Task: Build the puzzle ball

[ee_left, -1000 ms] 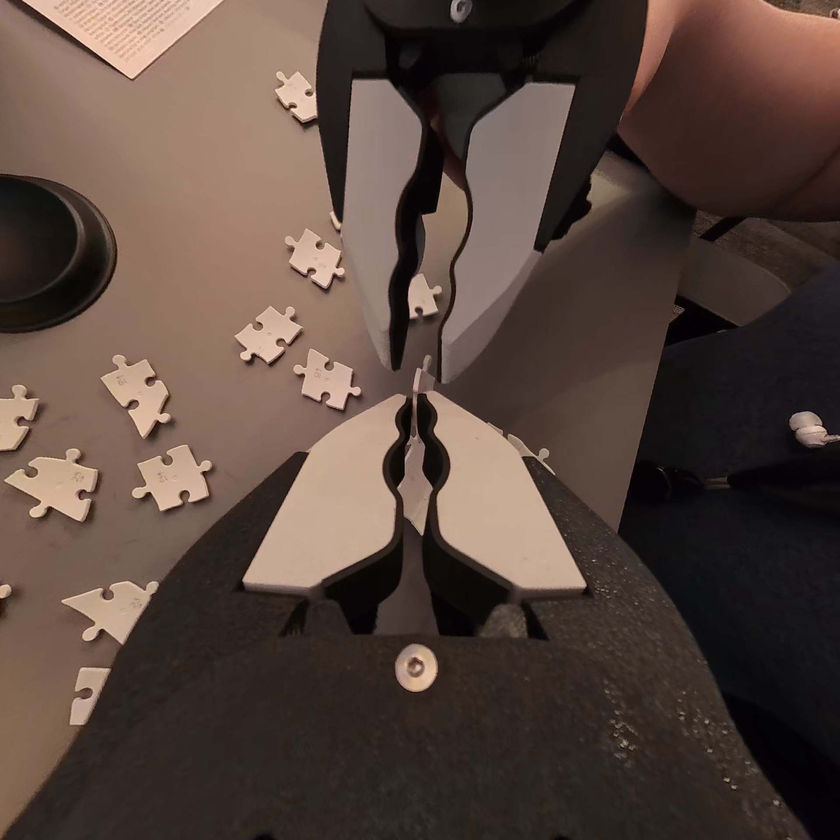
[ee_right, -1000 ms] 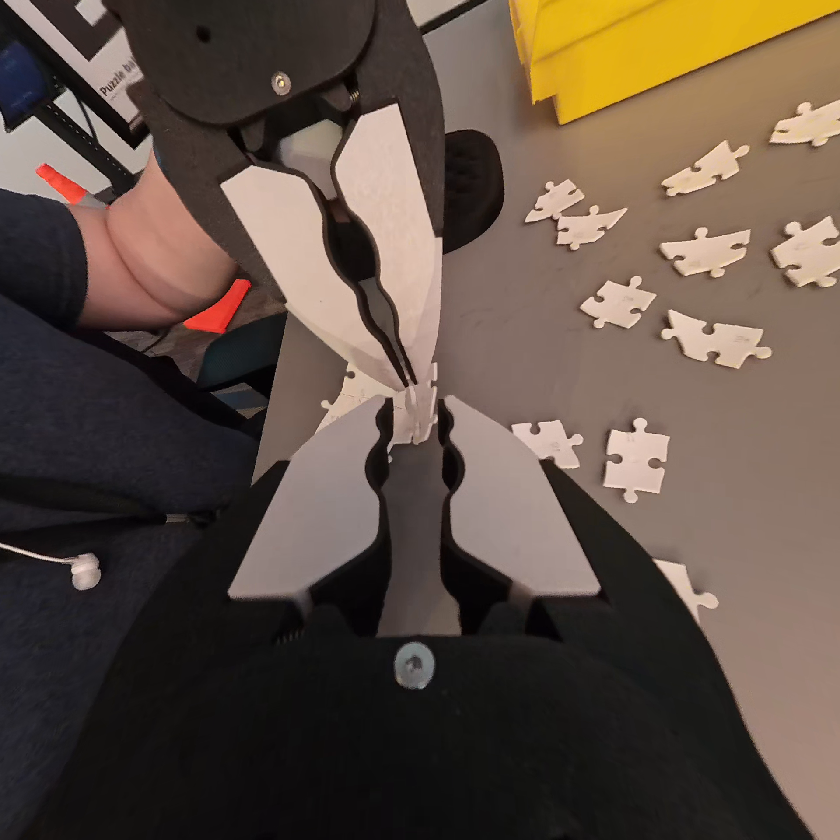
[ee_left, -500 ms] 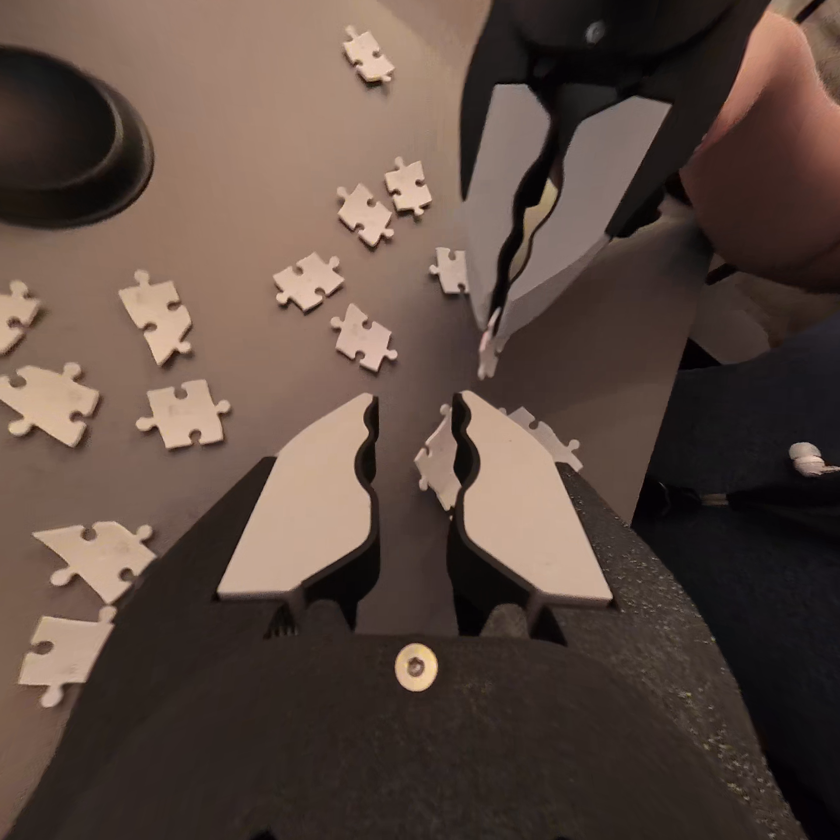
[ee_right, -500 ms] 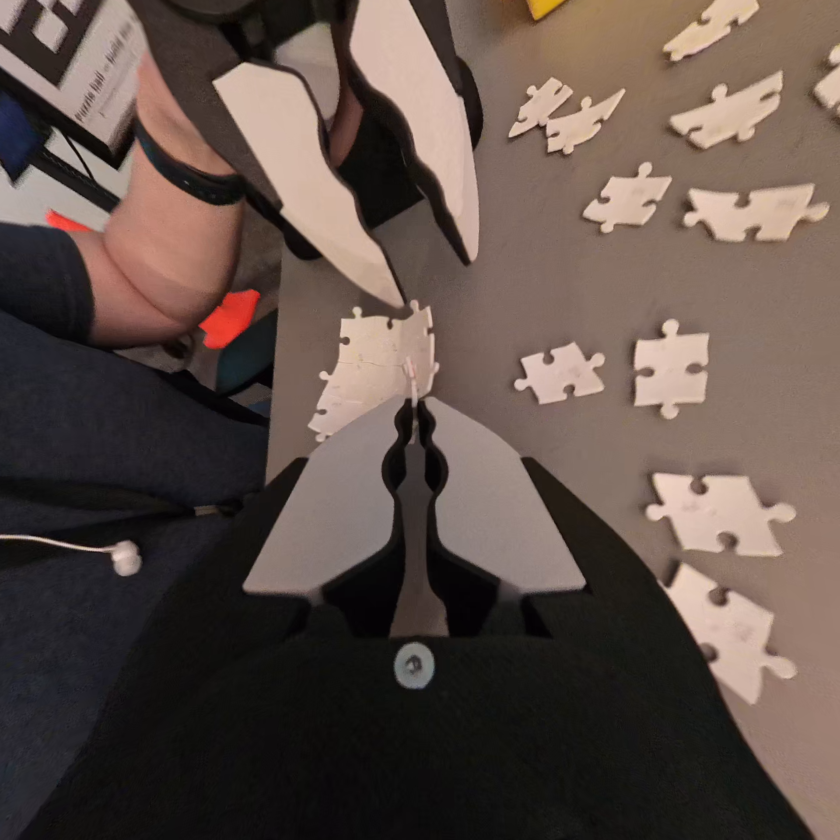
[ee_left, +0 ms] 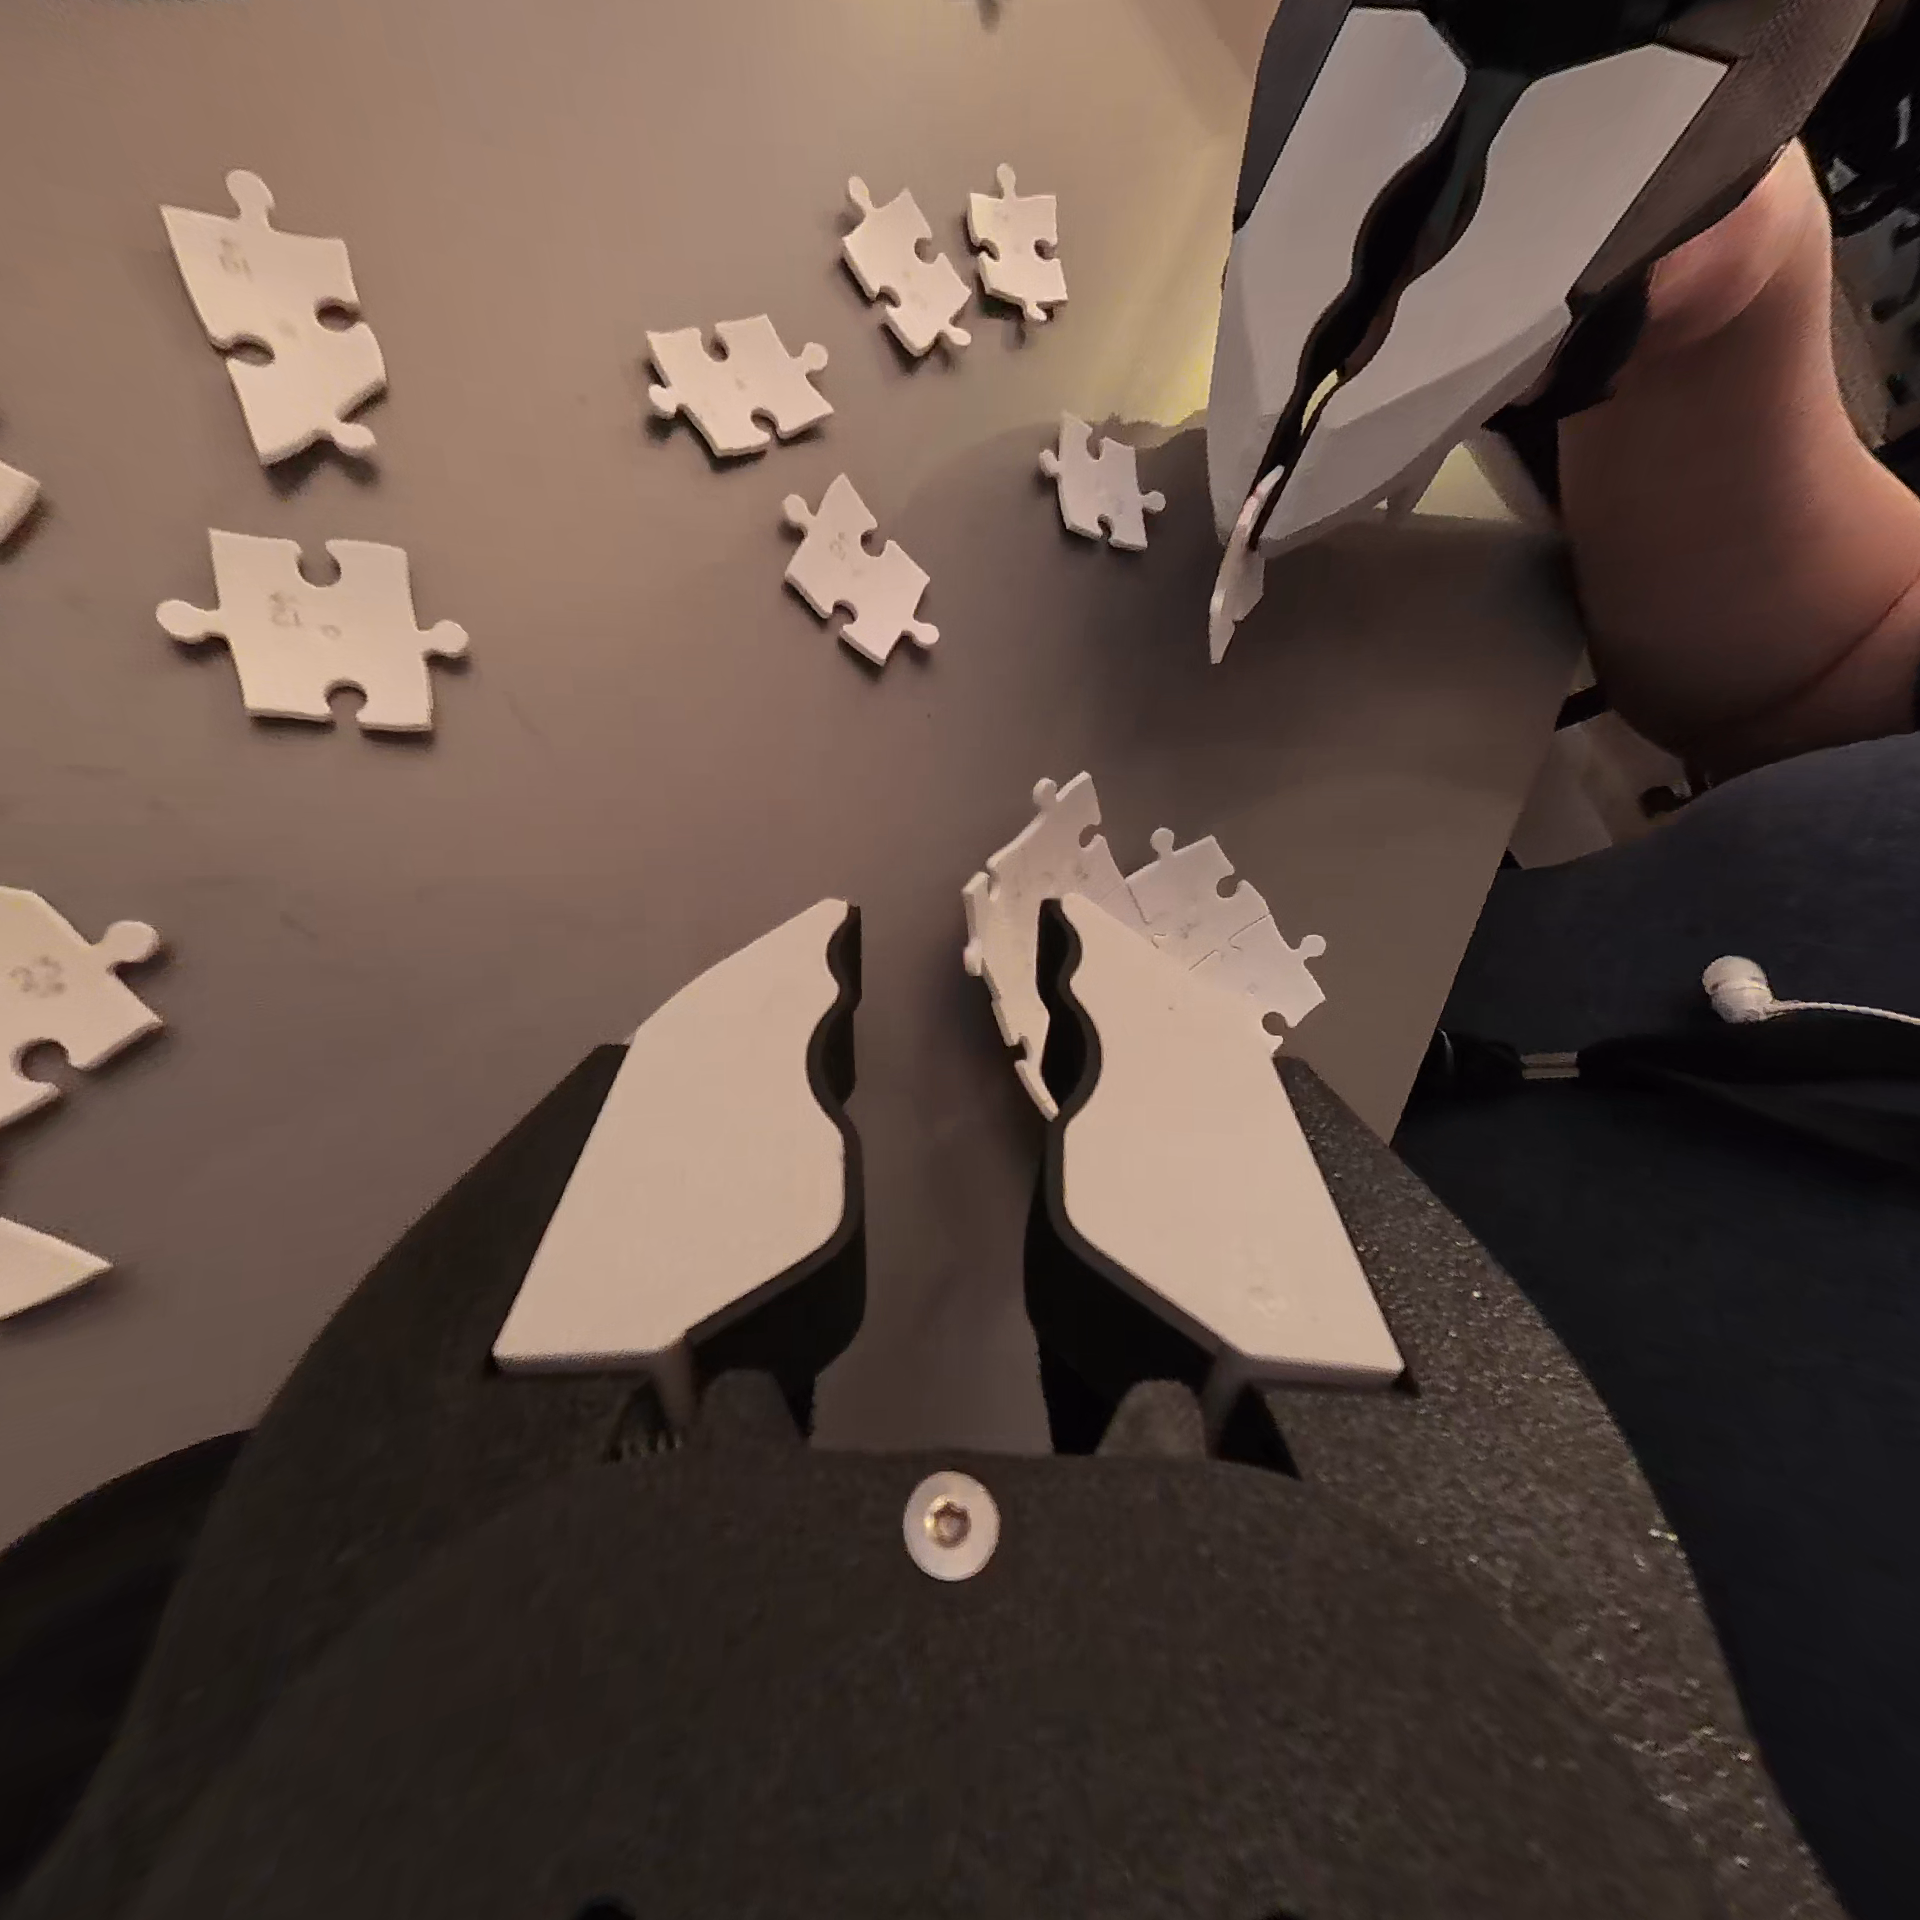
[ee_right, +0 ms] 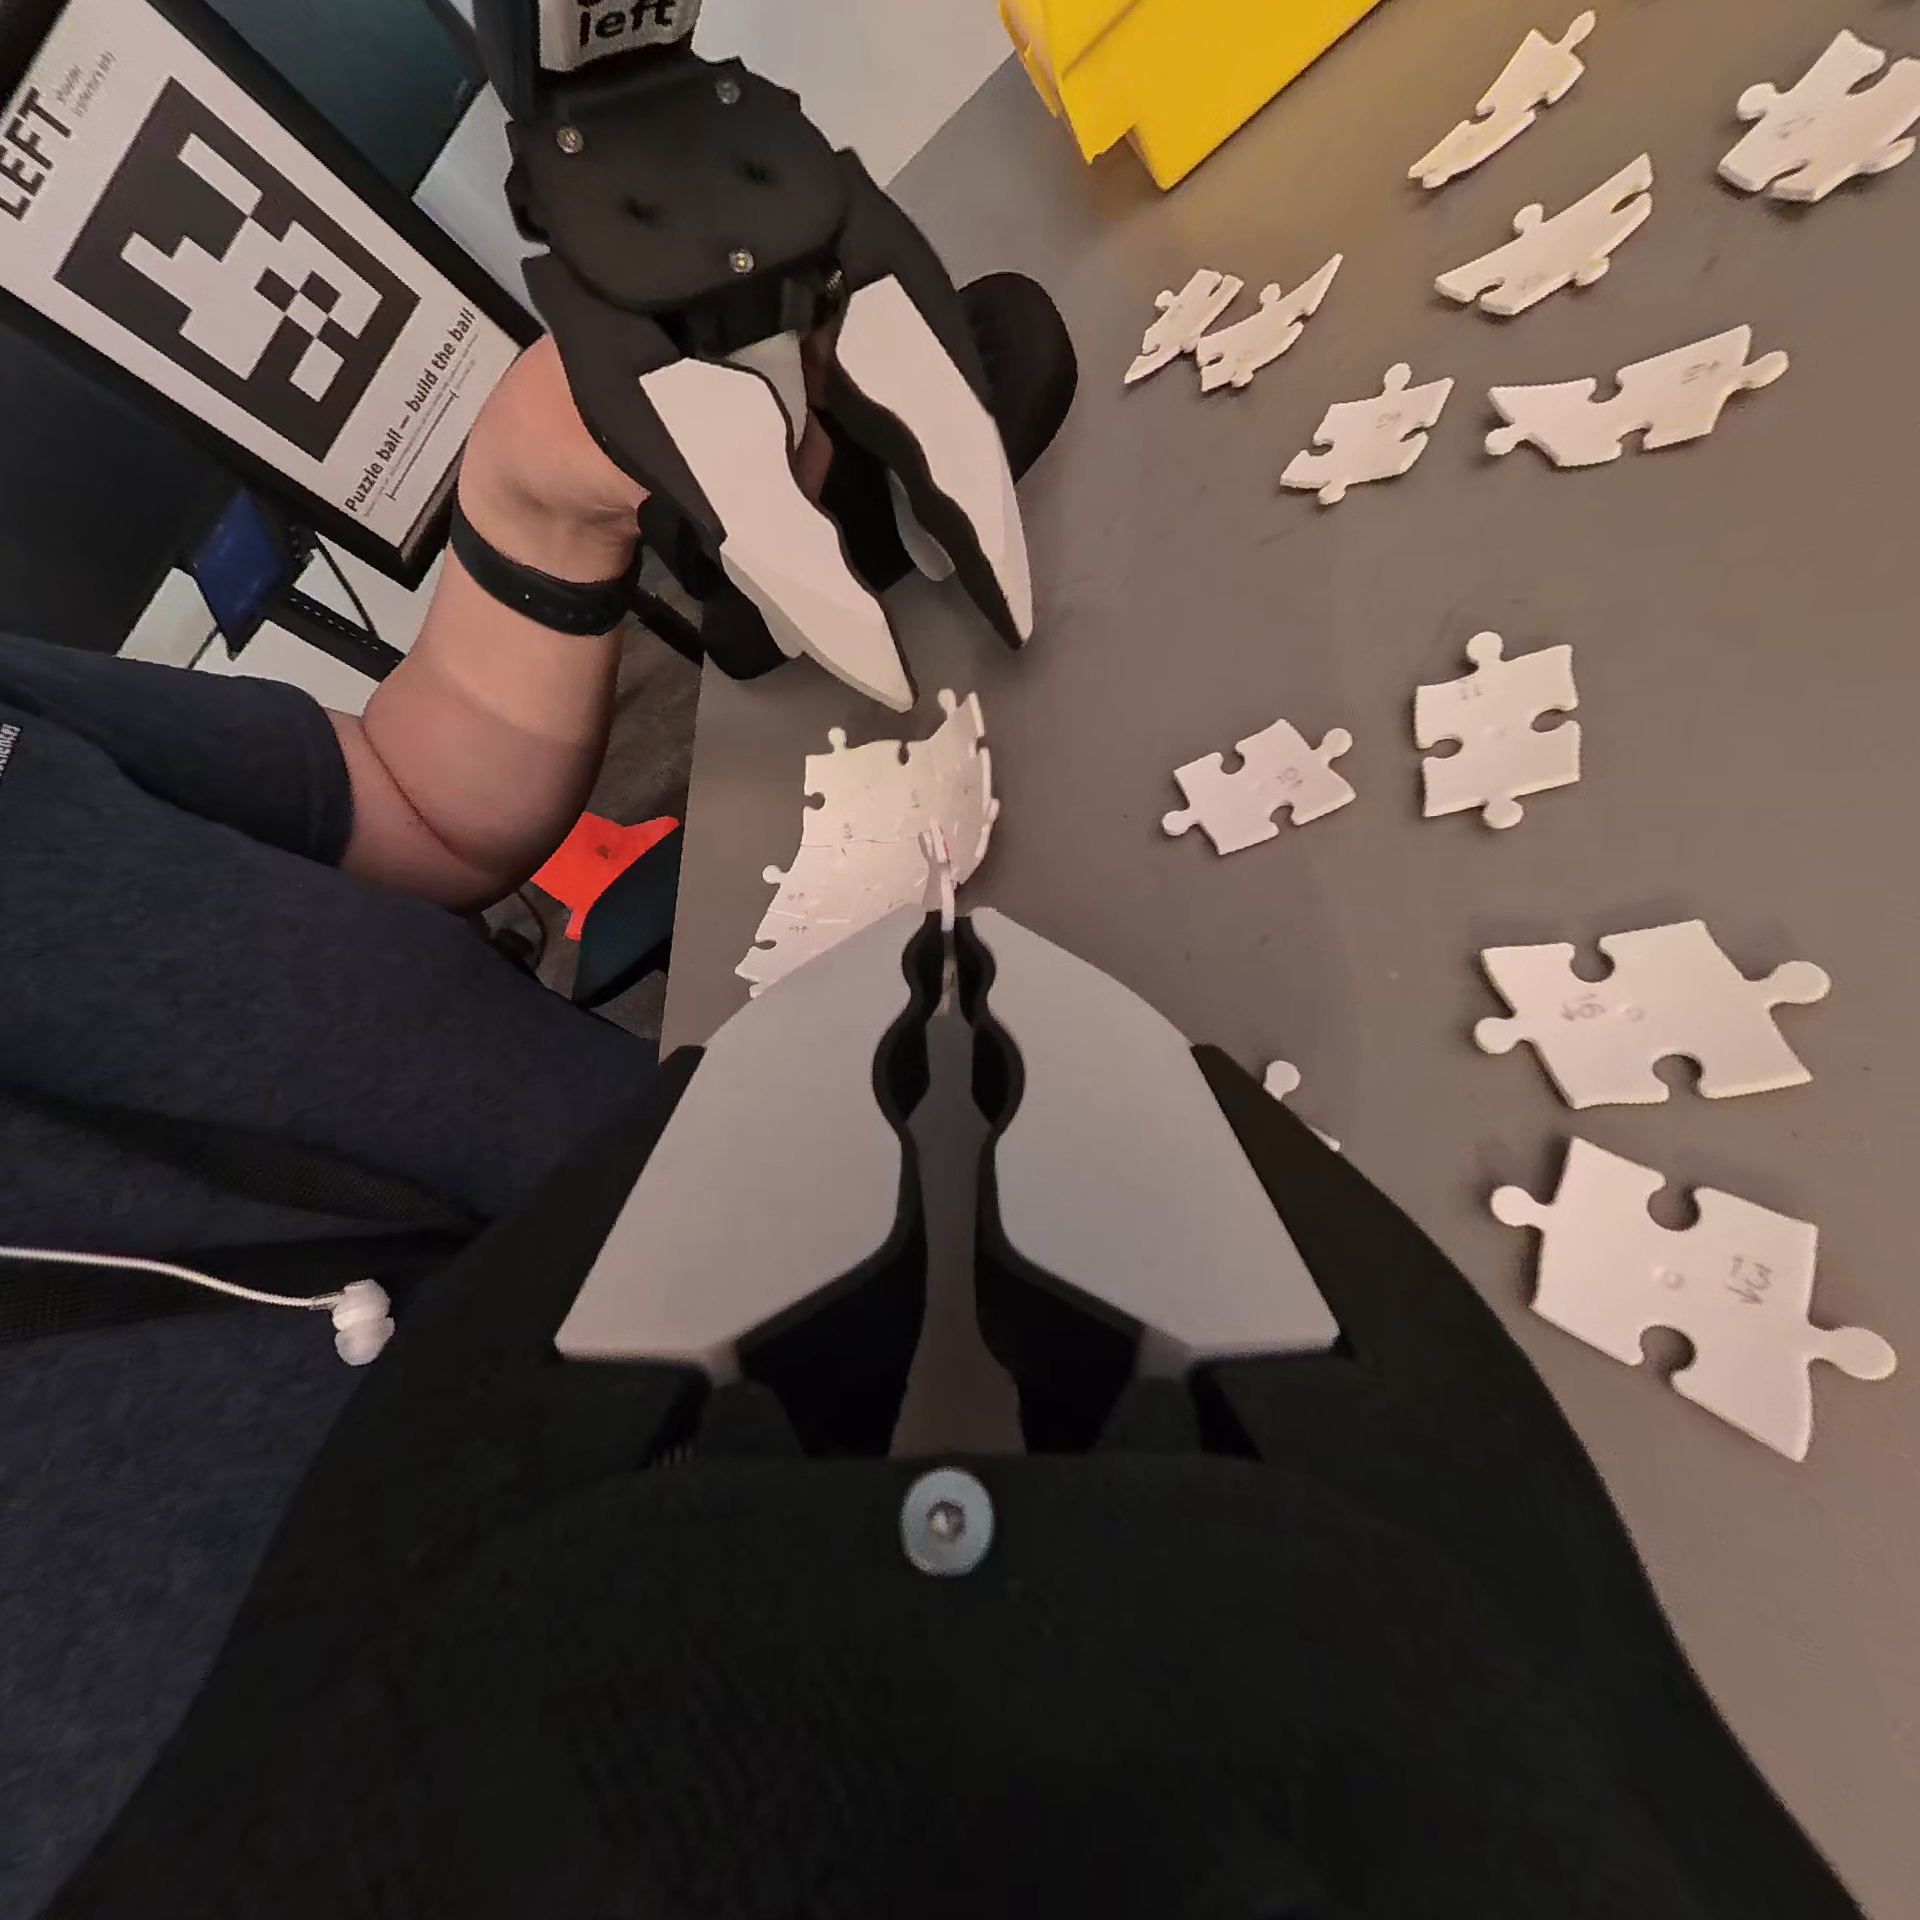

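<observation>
The joined part of the puzzle ball [ee_right: 883, 831], a curved white shell of several pieces, lies at the near corner of the grey counter [ee_right: 1195, 644], close to its edge. In the left wrist view the same shell [ee_left: 1195, 914] stands just behind the right finger of the left hand-held gripper [ee_left: 951, 914], which is empty with its jaws spread apart. The tips of this gripper [ee_right: 961, 665] hover just above the shell in the right wrist view, and I cannot tell if one tip touches it.

The right hand-held gripper [ee_right: 948, 920] is closed on a single puzzle piece [ee_right: 943, 883], held on edge, thin side toward the camera. Seen from the left wrist view, this gripper [ee_left: 1262, 509] holds the piece [ee_left: 1236, 592] in the air, above the counter and apart from the shell.

Many loose white pieces [ee_right: 1642, 1008] lie flat over the counter, well apart from the shell. A yellow box [ee_right: 1164, 83] stands at the far side. A person's forearm with a dark wristband [ee_right: 540, 592] is behind the left gripper, and a white earbud [ee_right: 358, 1335] on its cord rests on dark blue clothing.
</observation>
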